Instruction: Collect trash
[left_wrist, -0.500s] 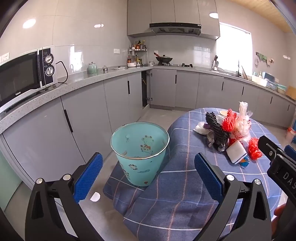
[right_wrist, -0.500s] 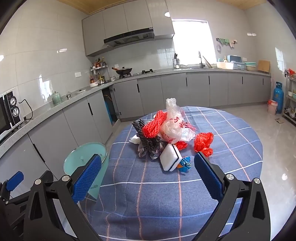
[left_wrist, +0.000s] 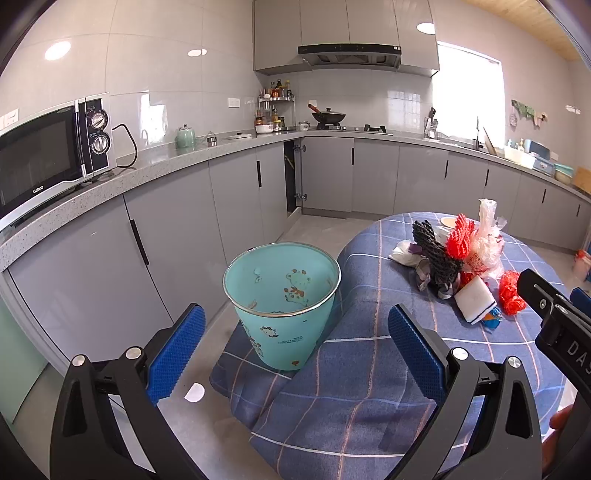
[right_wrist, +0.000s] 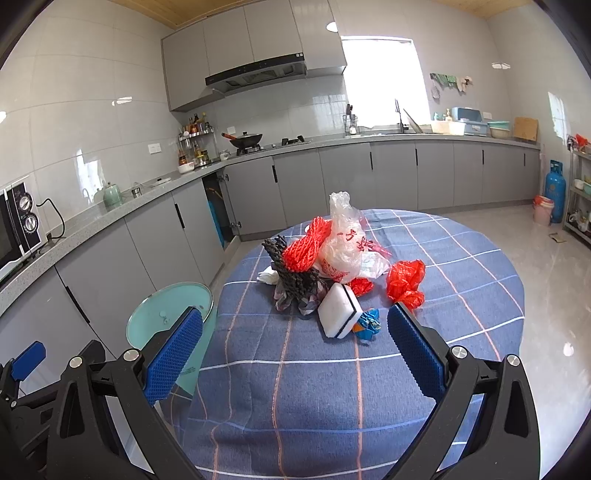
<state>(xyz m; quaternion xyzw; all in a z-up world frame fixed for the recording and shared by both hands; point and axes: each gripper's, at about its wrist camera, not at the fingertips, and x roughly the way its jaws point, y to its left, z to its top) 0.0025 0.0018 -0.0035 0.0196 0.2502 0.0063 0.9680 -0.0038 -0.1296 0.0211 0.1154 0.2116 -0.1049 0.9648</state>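
Both my tongs, left tongs (left_wrist: 295, 332) and right tongs (right_wrist: 295, 336), are spread wide and hold nothing. Trash pile (right_wrist: 332, 269) sits on the worktop (right_wrist: 461, 258), bin (left_wrist: 280, 291) beside it. Light bags could slip and fall.

Grey cabinets (right_wrist: 391, 177); white tiled walls (left_wrist: 166, 74); bright window (right_wrist: 380, 77).

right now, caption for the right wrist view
Open right hand-held gripper faces a trash pile on the blue checked table.

Bin (right_wrist: 168, 314) partly behind gripper finger
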